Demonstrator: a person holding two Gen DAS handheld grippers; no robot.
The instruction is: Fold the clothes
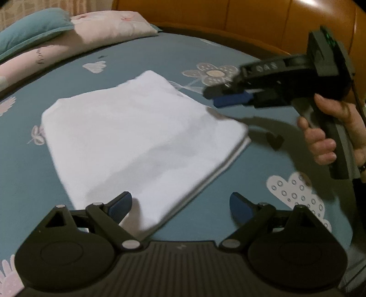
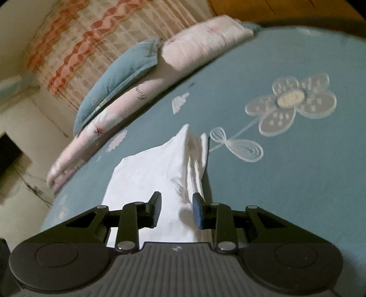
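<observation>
A white garment (image 1: 137, 141), folded into a flat rectangle, lies on the blue flowered bed sheet (image 1: 228, 59). My left gripper (image 1: 180, 203) hovers over its near corner, jaws spread wide with nothing between them. In the left wrist view my right gripper (image 1: 216, 97), held by a hand (image 1: 324, 141), floats above the garment's right edge and casts a shadow on it. In the right wrist view the right gripper (image 2: 176, 205) stands narrowly open, and the garment (image 2: 155, 173) shows through the gap with its layered edge on the right. The pads do not press on cloth.
A teal pillow (image 1: 29, 32) and a rolled pink quilt (image 1: 91, 34) lie along the far side of the bed. An orange headboard (image 1: 251, 16) rises behind. A patterned curtain (image 2: 91, 41) and a pale wall (image 2: 20, 128) stand beyond the bed.
</observation>
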